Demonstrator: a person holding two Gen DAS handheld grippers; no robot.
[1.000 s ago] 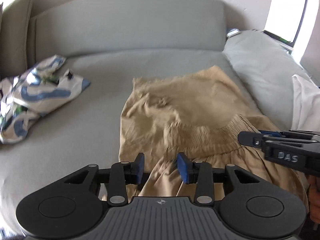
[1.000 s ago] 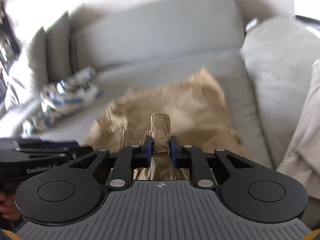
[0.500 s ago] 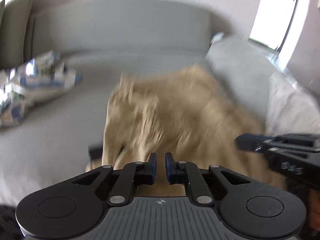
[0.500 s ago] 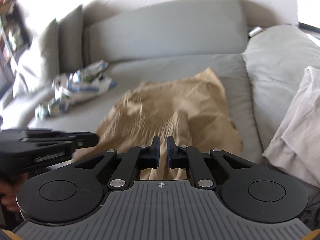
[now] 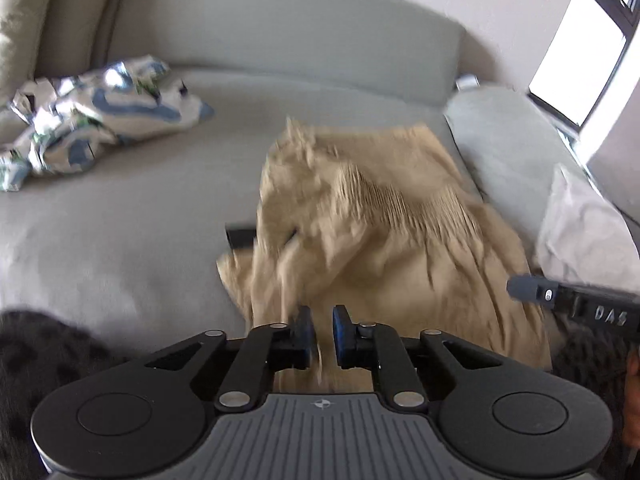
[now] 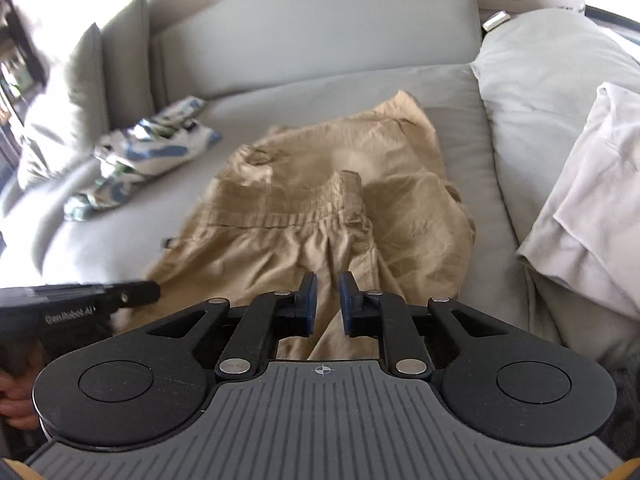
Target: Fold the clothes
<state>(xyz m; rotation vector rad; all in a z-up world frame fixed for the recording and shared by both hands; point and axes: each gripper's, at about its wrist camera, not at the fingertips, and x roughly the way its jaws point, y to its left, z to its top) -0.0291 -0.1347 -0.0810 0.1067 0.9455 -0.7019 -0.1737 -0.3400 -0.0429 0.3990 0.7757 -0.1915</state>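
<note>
Grey upholstered sofa [image 6: 280, 36] with a broad seat is shown from both wrist views. Crumpled tan cotton shorts with an elastic waistband [image 6: 320, 208] [image 5: 372, 216] are spread on the seat cushion, right of its middle, the waistband folded over the upper layers. The left claw [image 5: 323, 334] is seen with its blue-padded fingers slightly apart, poised at the near hem of the shorts; whether cloth lies between them cannot be told through the blur. The right claw [image 6: 327, 304] is held above the near edge of the shorts, its fingers parted with nothing gripped. A small black object [image 5: 240, 236] is partly covered by the left edge of the shorts. A crumpled white garment with blue and green print [image 5: 96, 112] [image 6: 148, 148] lies well apart to the left. A pale grey cushion [image 6: 552, 92] and a folded white cloth [image 6: 592, 208] are seen at the right.
</note>
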